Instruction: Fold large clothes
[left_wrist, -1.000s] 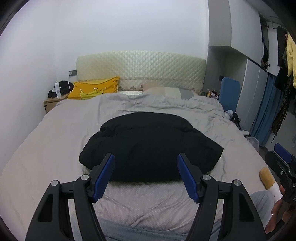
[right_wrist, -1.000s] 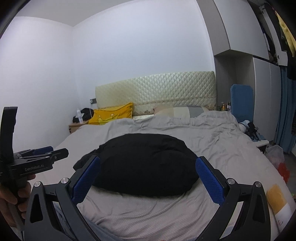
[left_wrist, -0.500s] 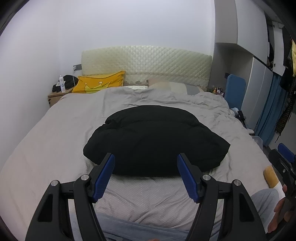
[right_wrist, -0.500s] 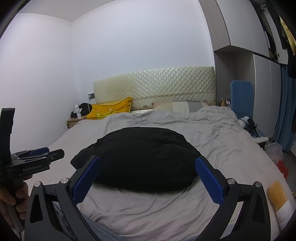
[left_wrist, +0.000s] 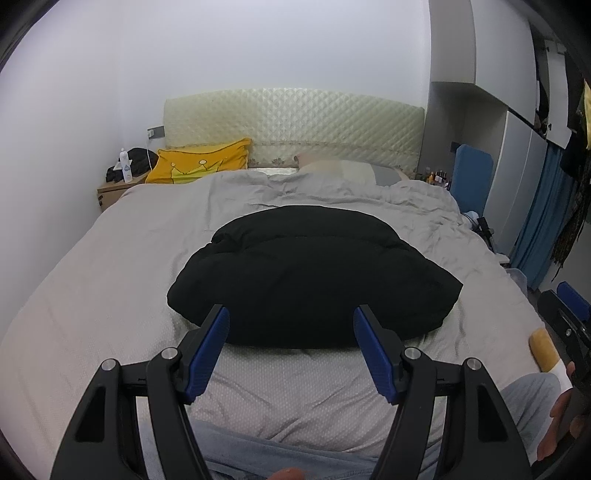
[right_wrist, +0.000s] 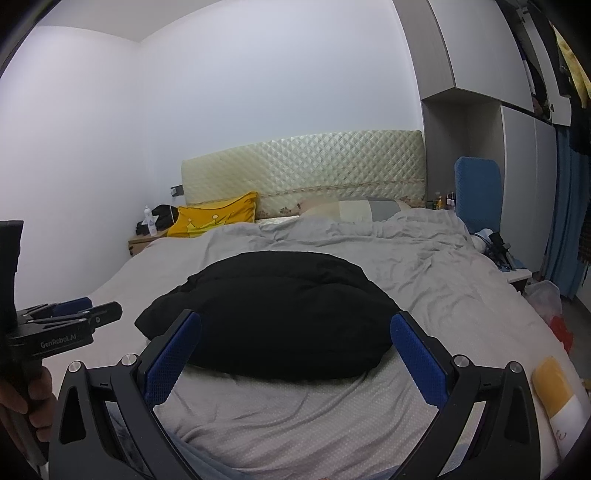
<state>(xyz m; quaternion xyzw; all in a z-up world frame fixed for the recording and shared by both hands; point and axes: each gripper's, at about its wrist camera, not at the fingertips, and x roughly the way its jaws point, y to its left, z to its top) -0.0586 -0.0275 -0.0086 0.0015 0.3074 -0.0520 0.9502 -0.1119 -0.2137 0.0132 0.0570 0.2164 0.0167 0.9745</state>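
A puffy black garment (left_wrist: 310, 273) lies bunched in a rounded heap in the middle of the grey bed (left_wrist: 103, 280); it also shows in the right wrist view (right_wrist: 273, 317). My left gripper (left_wrist: 291, 332) is open and empty, held just short of the garment's near edge. My right gripper (right_wrist: 295, 339) is open wide and empty, also short of the near edge. The left gripper's body (right_wrist: 62, 328) shows at the left of the right wrist view.
A yellow pillow (left_wrist: 201, 164) and a quilted headboard (left_wrist: 295, 122) stand at the far end. A nightstand (left_wrist: 114, 190) with a bottle is at the far left. A blue chair (left_wrist: 472, 177) and wardrobe stand at right. A yellow-and-white object (right_wrist: 557, 398) lies at the bed's right edge.
Both grippers have risen and tilted slightly, so the garment sits a little lower and nearer in view. The garment has not moved and both grippers stay open.
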